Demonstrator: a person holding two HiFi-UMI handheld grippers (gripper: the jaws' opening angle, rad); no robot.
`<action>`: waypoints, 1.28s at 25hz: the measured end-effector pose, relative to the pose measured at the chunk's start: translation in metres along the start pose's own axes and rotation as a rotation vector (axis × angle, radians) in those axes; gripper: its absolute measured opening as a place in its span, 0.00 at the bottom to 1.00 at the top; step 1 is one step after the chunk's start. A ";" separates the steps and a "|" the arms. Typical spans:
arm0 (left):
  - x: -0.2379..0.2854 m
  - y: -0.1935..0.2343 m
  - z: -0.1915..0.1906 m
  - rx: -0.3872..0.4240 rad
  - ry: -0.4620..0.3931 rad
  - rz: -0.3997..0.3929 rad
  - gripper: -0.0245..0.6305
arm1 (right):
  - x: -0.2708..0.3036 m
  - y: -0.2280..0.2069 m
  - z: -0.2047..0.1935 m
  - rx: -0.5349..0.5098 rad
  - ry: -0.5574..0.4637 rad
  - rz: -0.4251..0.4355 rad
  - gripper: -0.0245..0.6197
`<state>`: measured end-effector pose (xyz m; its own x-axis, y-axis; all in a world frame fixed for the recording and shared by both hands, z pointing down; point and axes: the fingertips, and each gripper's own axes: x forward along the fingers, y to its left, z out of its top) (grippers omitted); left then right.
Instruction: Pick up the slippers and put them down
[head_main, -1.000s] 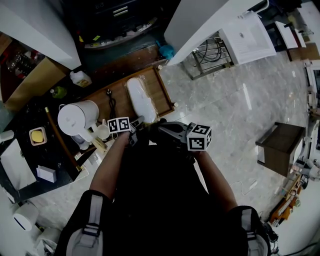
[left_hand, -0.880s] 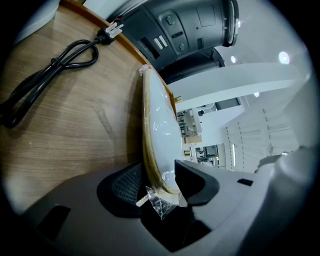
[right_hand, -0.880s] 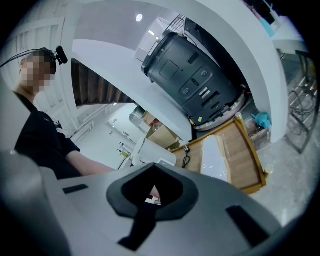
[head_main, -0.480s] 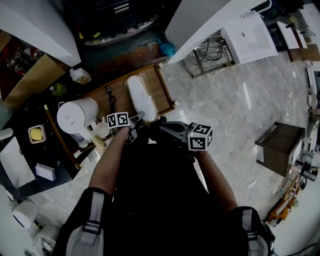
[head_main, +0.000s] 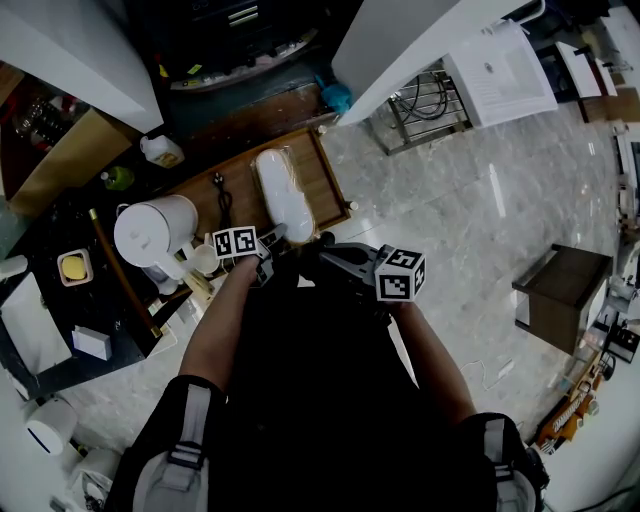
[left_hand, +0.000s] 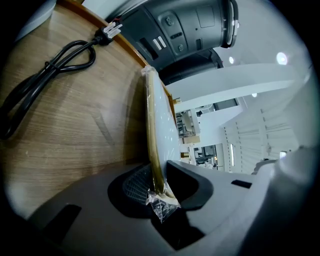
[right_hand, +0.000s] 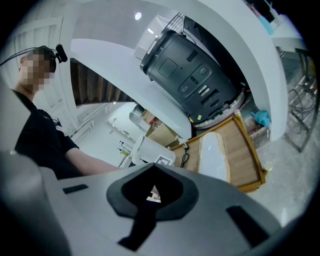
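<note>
Our left gripper (left_hand: 159, 192) has just been closing its fingers (left_hand: 134, 184) on the slippers' (left_hand: 162, 120) end, to lift them. Our right gripper (right_hand: 152, 194) is closed, empty.

Overall: bright, even indoor light filled all three views.
Sources: a ceiling lamp (left_hand: 281, 57) burned as a white spot in the left gripper view.
Glare: the polished floor (head_main: 470, 250) carried a pale streak, and the wrapped slipper (head_main: 283, 195) was washed out to flat white.
Shadows: the person's dark clothing (head_main: 320, 400) sank to near-black without detail.
Distortion: both gripper views bulged like a fisheye, with black corners and bent straight edges.
Focus: the left tongs (left_hand: 159, 182), close to the lens, looked soft.
</note>
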<state>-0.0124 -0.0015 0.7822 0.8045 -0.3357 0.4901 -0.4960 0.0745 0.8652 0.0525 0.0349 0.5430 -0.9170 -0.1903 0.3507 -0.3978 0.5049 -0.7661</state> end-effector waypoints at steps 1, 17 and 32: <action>0.000 -0.002 0.001 0.000 -0.002 -0.009 0.18 | 0.000 0.000 0.000 0.000 0.000 0.001 0.05; -0.003 -0.030 0.009 0.005 -0.031 -0.126 0.15 | -0.002 -0.005 0.003 -0.004 -0.002 0.019 0.05; -0.015 -0.058 0.009 -0.031 -0.077 -0.234 0.15 | -0.001 -0.005 0.004 -0.016 -0.010 0.029 0.05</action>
<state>0.0017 -0.0097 0.7235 0.8684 -0.4173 0.2679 -0.2881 0.0152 0.9575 0.0553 0.0295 0.5442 -0.9285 -0.1840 0.3226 -0.3703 0.5241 -0.7669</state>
